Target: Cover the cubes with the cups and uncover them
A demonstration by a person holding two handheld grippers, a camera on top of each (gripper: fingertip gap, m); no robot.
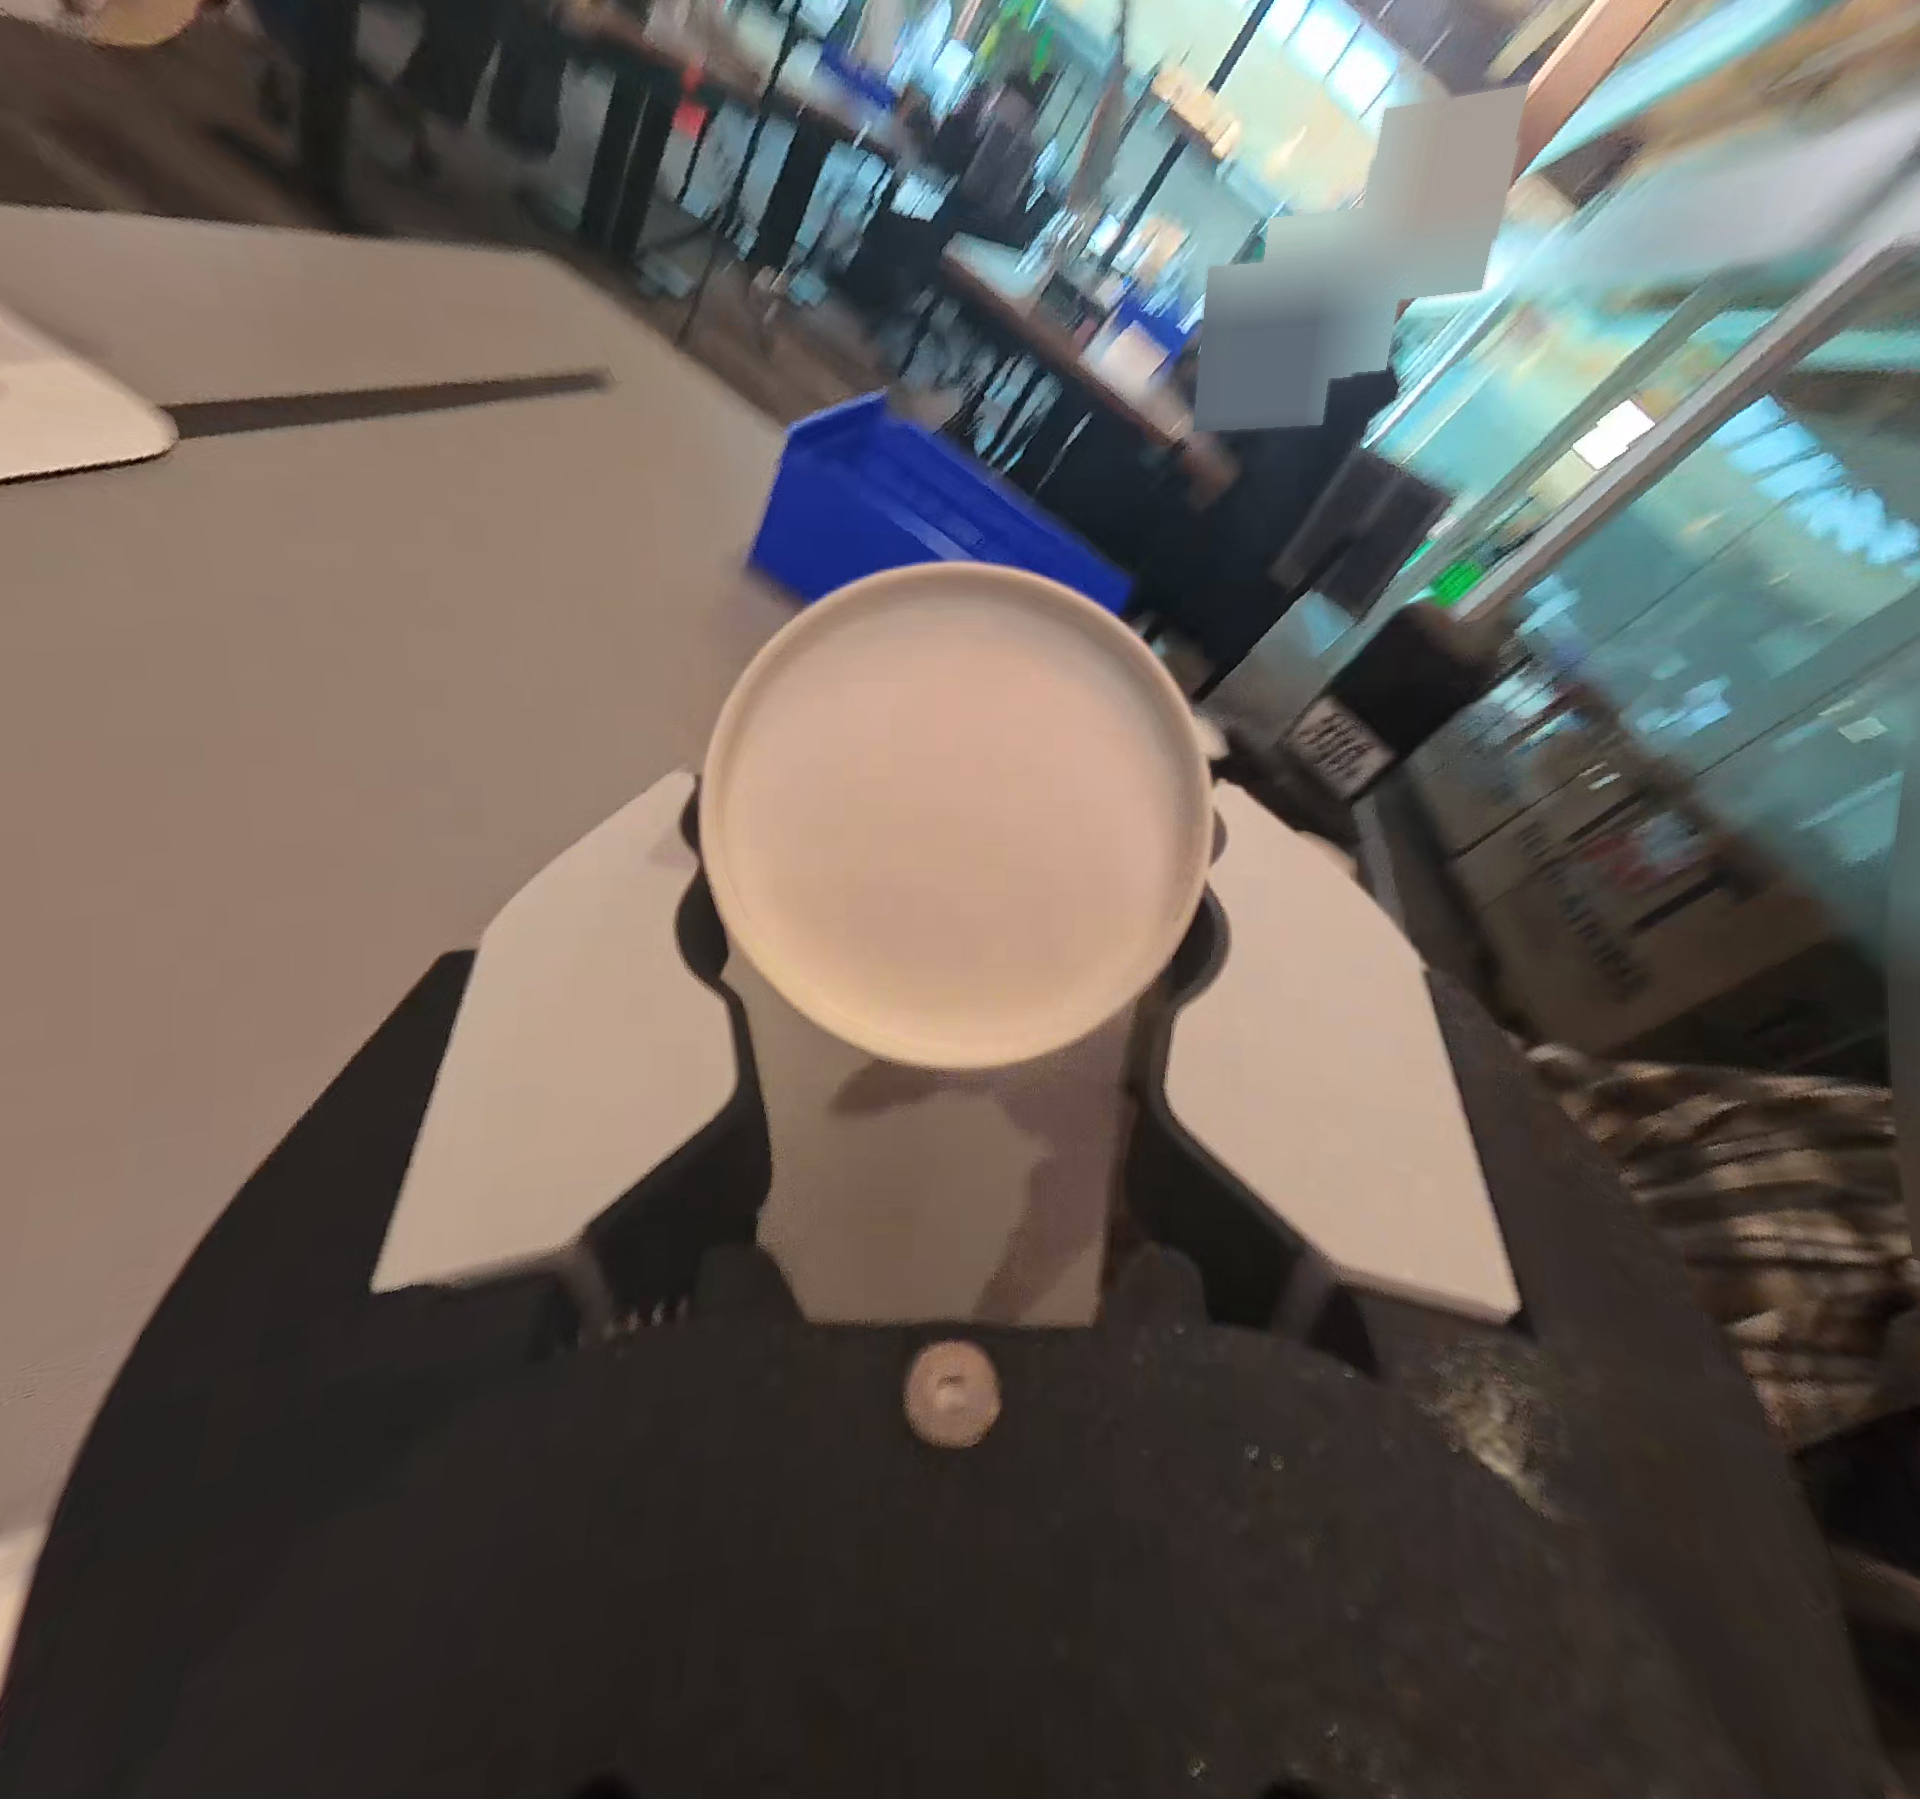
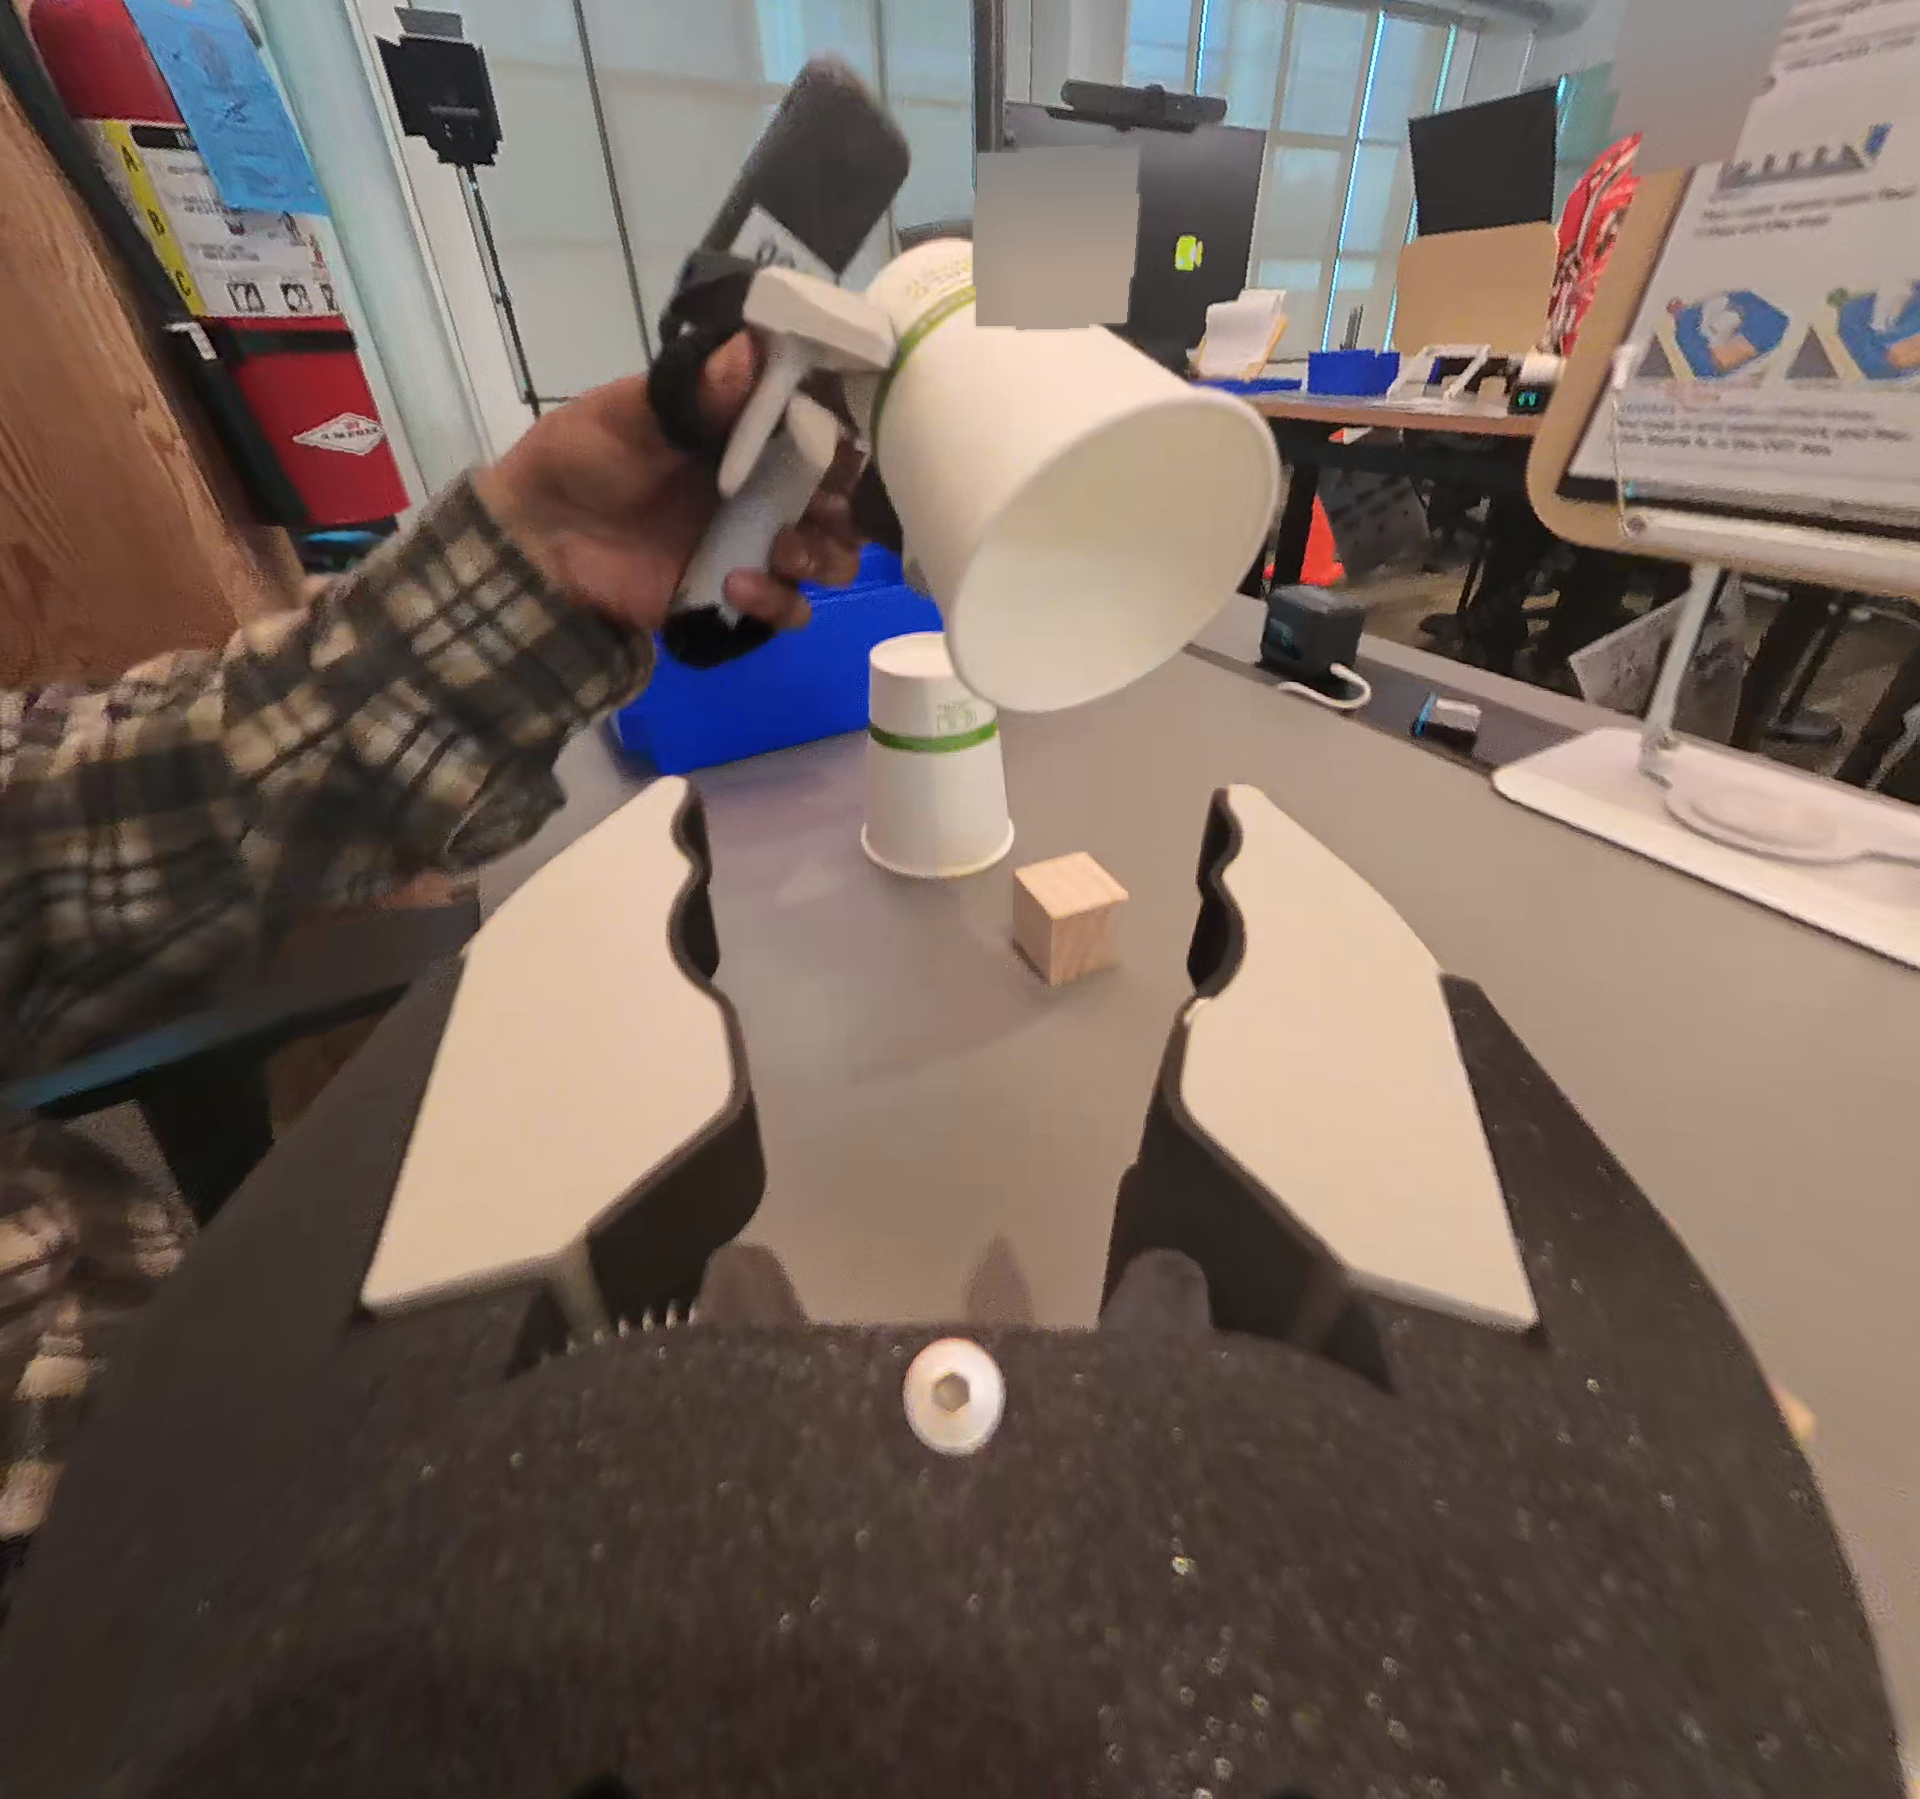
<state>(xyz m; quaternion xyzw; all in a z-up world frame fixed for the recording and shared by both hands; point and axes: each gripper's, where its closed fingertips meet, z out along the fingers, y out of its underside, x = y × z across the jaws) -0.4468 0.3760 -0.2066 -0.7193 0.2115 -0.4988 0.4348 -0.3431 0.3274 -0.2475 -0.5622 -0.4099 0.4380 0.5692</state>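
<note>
So the left hand-held gripper (image 1: 954,866) is clamped on a white paper cup (image 2: 1049,482), up in the air and tipped so the open mouth faces down toward the worktop (image 2: 1351,1001). In the left wrist view all you really get is the cup's round base filling the gap between the fingers.

The right hand-held gripper (image 2: 956,918) is empty, jaws spread wide, hovering low over the worktop. Between its fingers you can see a small wooden cube (image 2: 1070,916) sitting bare. Just beside it, a bit farther back, is a second cup (image 2: 935,757) standing upside down. Can't tell if there's a cube under that one. A blue bin (image 2: 769,679) sits behind it.

My guess at the step: either this cup just came off the cube or it's about to go over it, hard to say. If covering, I'd level the cup first so the rim is flat, centre it right over the cube, then lower straight down. Coming in tilted, the rim would likely clip the cube or bump the neighbouring cup. Go easy on the squeeze too, since paper cups probably crush.
</note>
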